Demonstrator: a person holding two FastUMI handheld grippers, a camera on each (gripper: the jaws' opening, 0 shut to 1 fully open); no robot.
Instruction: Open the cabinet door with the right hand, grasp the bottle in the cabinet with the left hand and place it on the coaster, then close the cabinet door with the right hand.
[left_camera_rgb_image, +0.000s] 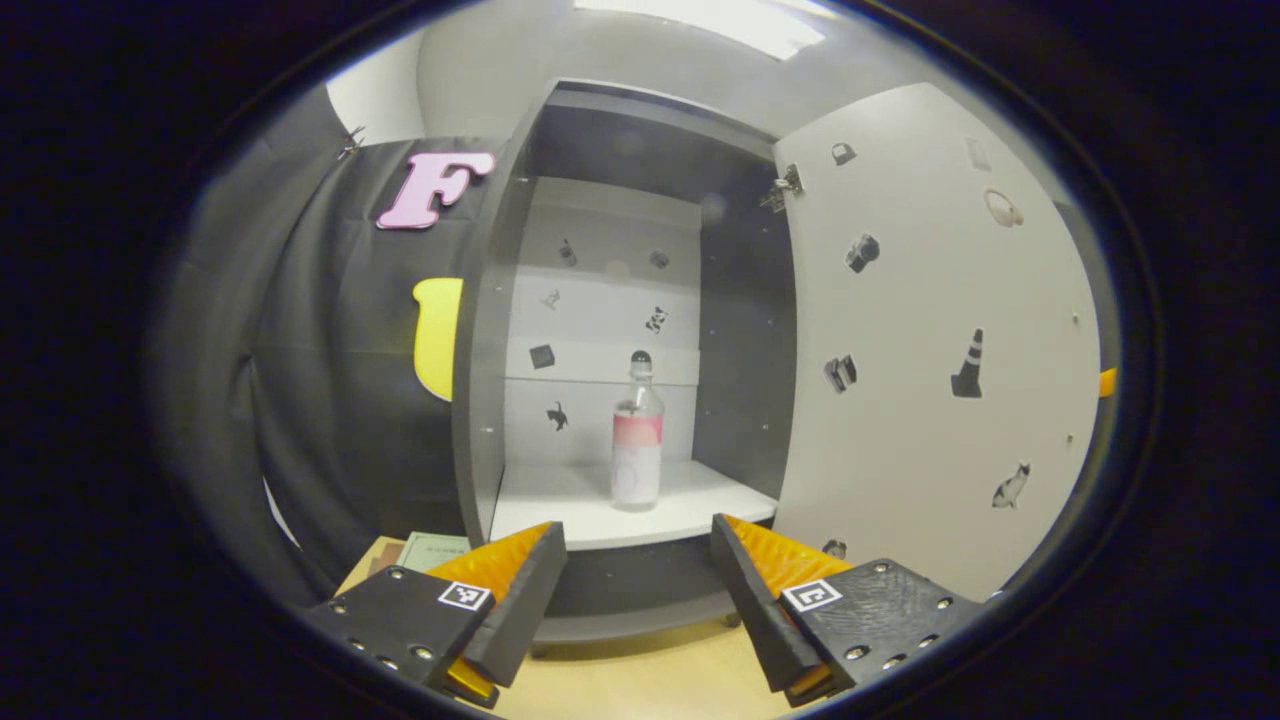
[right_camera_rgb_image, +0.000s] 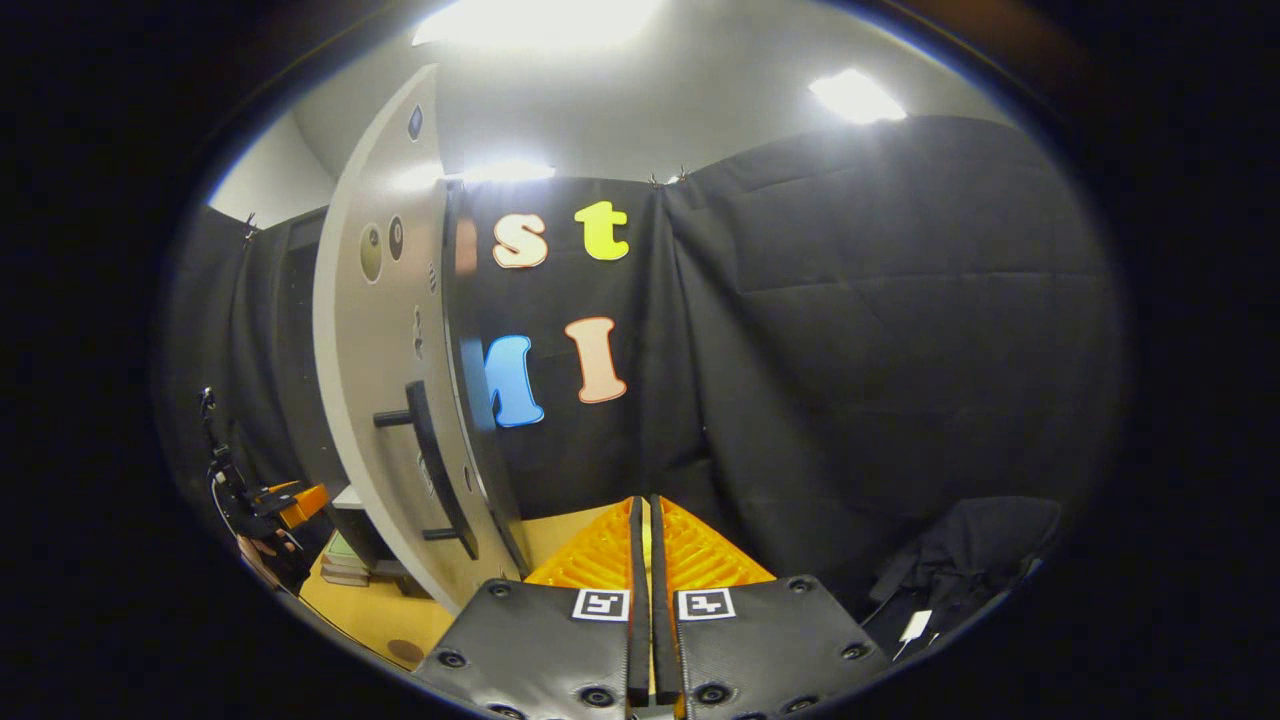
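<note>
The cabinet (left_camera_rgb_image: 480, 400) stands open in the left gripper view, its white door (left_camera_rgb_image: 930, 360) swung out to the right. A clear bottle (left_camera_rgb_image: 637, 435) with a pink label and dark cap stands upright on the white shelf (left_camera_rgb_image: 560, 510). My left gripper (left_camera_rgb_image: 638, 535) is open in front of the shelf, short of the bottle, nothing between its fingers. In the right gripper view my right gripper (right_camera_rgb_image: 641, 505) is shut on nothing, just right of the open door (right_camera_rgb_image: 385, 400) and its black bar handle (right_camera_rgb_image: 435, 470). The left gripper (right_camera_rgb_image: 285, 500) and a hand show far left.
Wooden tabletop (left_camera_rgb_image: 640, 670) lies under the cabinet. A green booklet (left_camera_rgb_image: 435, 550) rests on the table left of the cabinet. A small round brown disc (right_camera_rgb_image: 405, 651) lies on the table near the door's foot. Black cloth walls surround the booth; dark fabric (right_camera_rgb_image: 960, 560) bunches at lower right.
</note>
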